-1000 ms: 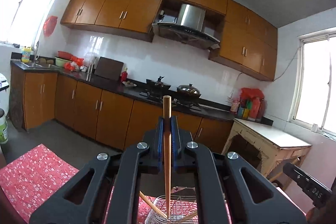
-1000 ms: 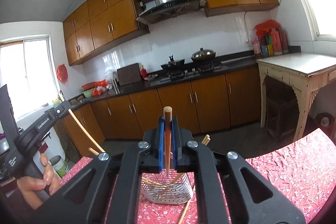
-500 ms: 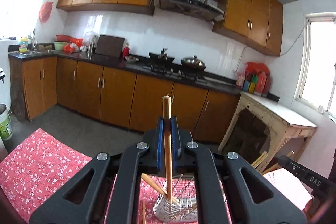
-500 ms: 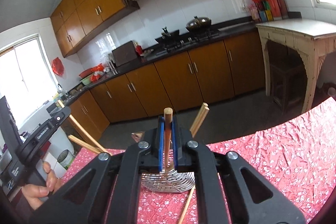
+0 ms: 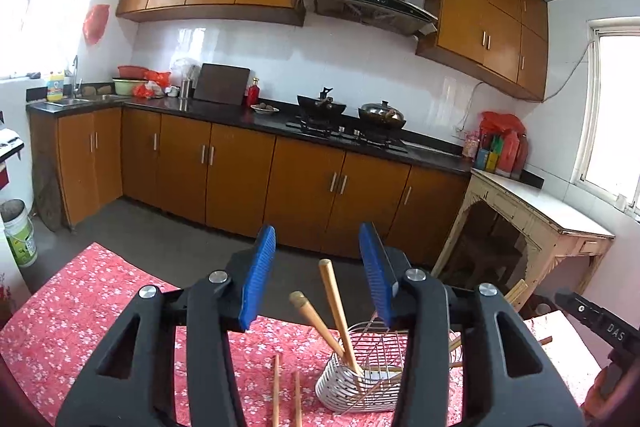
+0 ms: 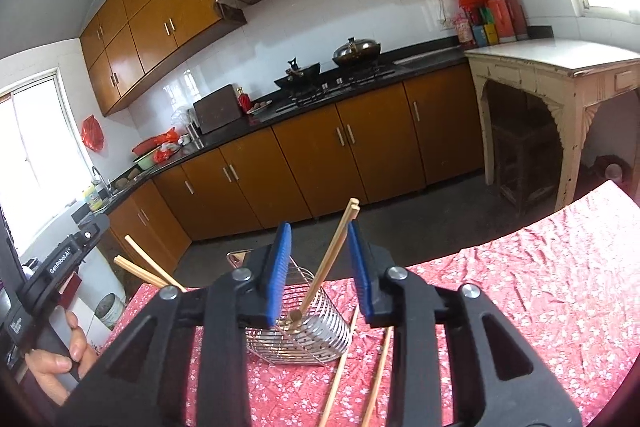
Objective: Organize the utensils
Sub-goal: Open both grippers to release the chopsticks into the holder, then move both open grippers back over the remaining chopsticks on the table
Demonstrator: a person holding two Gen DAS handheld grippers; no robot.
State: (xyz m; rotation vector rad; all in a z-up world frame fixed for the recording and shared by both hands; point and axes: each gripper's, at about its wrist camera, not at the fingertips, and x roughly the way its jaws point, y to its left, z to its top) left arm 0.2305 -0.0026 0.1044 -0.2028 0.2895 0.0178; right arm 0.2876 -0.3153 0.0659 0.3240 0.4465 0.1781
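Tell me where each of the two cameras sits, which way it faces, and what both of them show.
Left wrist: sits on the left gripper, faces the kitchen counter across the red tablecloth; its own open blue pads show.
Right wrist: sits on the right gripper, faces the same counter; its open pads, the other gripper and the hand holding it at the left edge show.
Shared: the wire utensil basket holding chopsticks, two loose chopsticks on the cloth, stove, range hood.
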